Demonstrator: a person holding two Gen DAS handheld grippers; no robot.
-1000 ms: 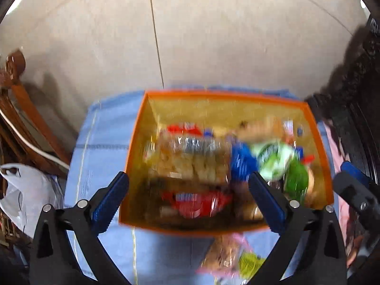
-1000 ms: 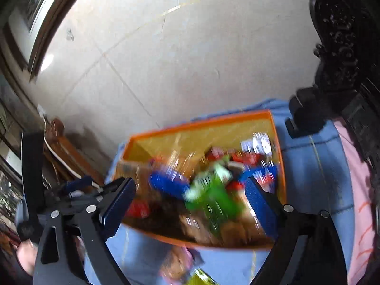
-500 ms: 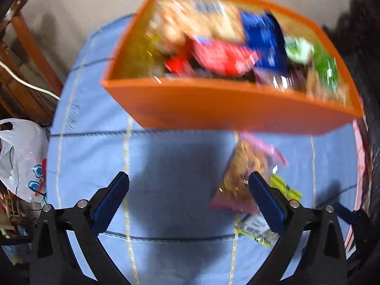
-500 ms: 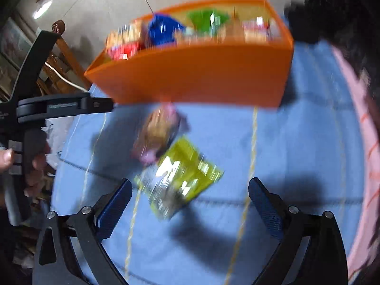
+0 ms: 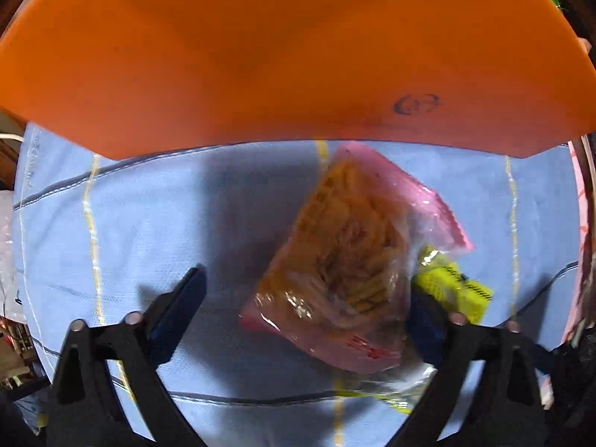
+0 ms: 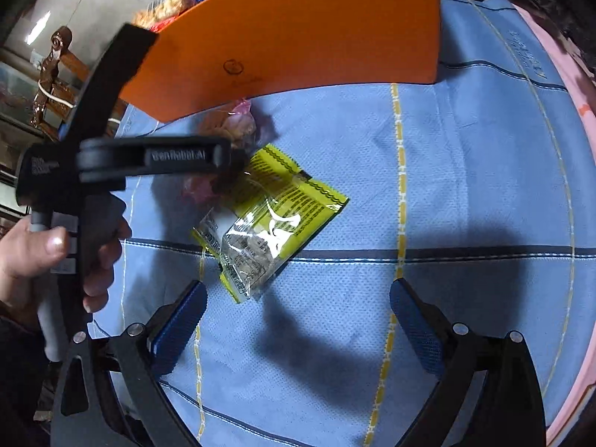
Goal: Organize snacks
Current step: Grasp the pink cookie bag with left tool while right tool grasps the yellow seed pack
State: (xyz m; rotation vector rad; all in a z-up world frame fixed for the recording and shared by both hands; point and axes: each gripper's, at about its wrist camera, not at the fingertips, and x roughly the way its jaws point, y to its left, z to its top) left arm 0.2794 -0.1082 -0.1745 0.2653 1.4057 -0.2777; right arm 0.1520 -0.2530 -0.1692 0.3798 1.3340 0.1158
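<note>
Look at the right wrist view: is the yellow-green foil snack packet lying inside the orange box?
No: the yellow-green foil snack packet lies flat on the blue cloth, outside the orange box.

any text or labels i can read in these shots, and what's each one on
"GenRobot.AI", roughly, blurred: on the left tongs' black body, right wrist view.
Round pen scribble, no readable word: orange box.
Black print and white logo, too small to read: yellow-green packet.
Red print, blurred: pink packet.
Stamped edge text, unreadable: blue cloth.

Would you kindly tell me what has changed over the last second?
Both grippers dropped from above the orange snack box to the blue cloth. The left gripper has been closing around the pink snack packet; the right gripper is wide open. The yellow-green packet lies unmoved.
</note>
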